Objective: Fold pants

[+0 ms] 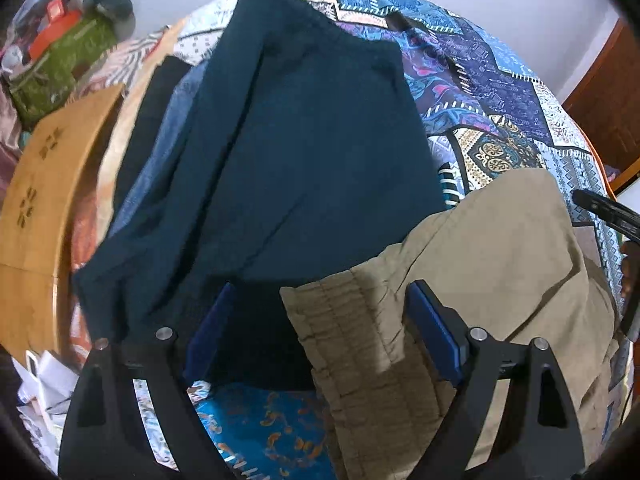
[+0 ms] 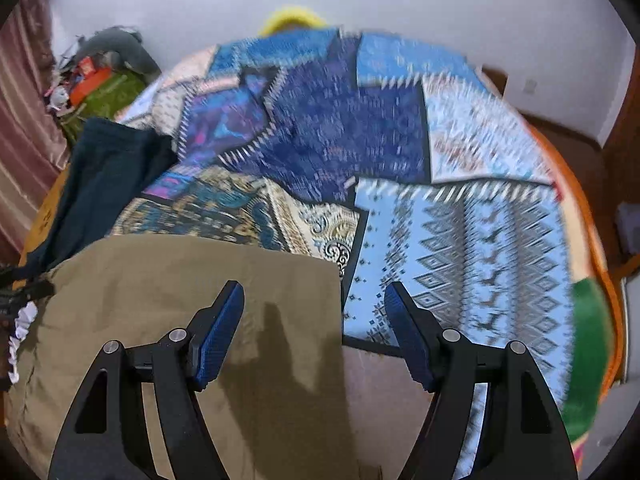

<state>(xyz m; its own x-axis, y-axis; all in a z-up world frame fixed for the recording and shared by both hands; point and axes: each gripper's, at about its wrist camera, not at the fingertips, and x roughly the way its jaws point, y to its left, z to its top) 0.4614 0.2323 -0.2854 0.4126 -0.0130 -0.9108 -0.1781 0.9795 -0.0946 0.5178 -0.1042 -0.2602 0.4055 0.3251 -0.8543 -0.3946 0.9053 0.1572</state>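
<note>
Two grippers, the left gripper (image 1: 320, 320) and the right gripper (image 2: 314, 320), hover released above the khaki pants (image 1: 492, 248) on the near bedspread (image 2: 460, 240), apparently part-folded, further folds remaining.

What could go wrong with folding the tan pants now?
1. The left hand-held gripper is open over both the tan pants waistband and the dark pants, so it might pinch the wrong cloth.
2. The right hand-held gripper is open and straddles the tan pants' edge, so it might catch the quilt too.
</note>
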